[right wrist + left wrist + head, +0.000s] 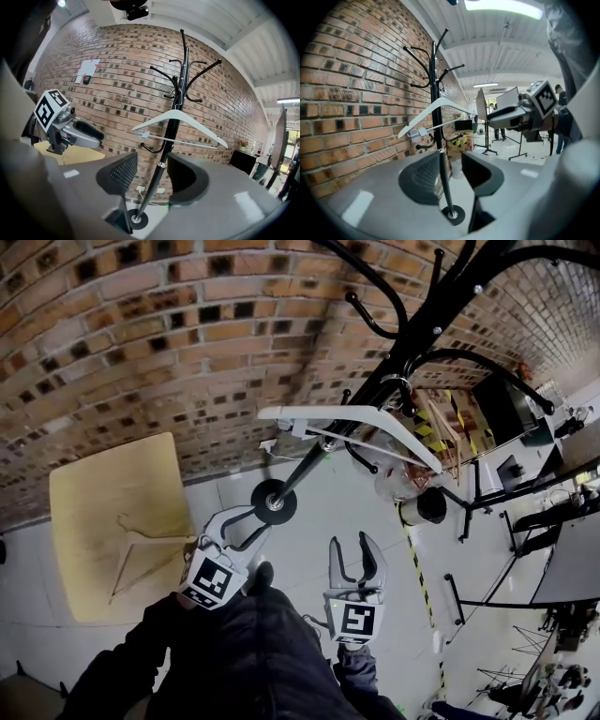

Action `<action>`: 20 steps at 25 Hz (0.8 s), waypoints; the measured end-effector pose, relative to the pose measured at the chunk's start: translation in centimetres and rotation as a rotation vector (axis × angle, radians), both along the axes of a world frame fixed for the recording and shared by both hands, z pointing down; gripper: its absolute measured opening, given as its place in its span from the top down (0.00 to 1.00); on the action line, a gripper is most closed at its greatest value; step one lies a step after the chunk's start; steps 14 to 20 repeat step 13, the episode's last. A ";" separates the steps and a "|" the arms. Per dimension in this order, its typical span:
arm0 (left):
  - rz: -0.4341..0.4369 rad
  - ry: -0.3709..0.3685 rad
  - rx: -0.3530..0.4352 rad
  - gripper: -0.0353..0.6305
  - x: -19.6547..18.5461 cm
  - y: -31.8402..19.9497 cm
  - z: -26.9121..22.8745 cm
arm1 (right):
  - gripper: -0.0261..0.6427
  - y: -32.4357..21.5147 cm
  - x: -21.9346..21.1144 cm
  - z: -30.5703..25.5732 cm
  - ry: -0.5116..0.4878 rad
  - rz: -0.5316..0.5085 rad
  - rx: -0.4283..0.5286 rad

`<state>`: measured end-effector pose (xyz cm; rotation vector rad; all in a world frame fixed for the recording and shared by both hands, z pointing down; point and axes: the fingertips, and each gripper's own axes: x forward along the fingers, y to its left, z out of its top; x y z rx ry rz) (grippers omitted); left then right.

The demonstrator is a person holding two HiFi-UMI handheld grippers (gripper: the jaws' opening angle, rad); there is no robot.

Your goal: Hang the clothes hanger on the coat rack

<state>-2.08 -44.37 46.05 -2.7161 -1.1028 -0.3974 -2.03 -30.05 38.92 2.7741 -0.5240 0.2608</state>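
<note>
A white clothes hanger hangs on the black coat rack, its hook up by the pole. The same hanger shows in both gripper views, level across the rack pole. My left gripper is open and empty, near the rack's round base. My right gripper is open and empty too, just right of the left one. Both point at the pole from a distance. A second, wooden hanger lies on the yellow table.
A brick wall runs behind the rack. Right of it are desks and black stands, a cardboard box with yellow-black tape and a light cylinder on the floor. The rack's curved hooks stick out around the pole.
</note>
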 end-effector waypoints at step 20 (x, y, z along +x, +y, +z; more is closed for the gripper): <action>-0.033 0.019 -0.010 0.76 -0.6 -1.5 -1.1 | 0.67 -1.5 1.0 0.3 0.000 -0.056 -0.024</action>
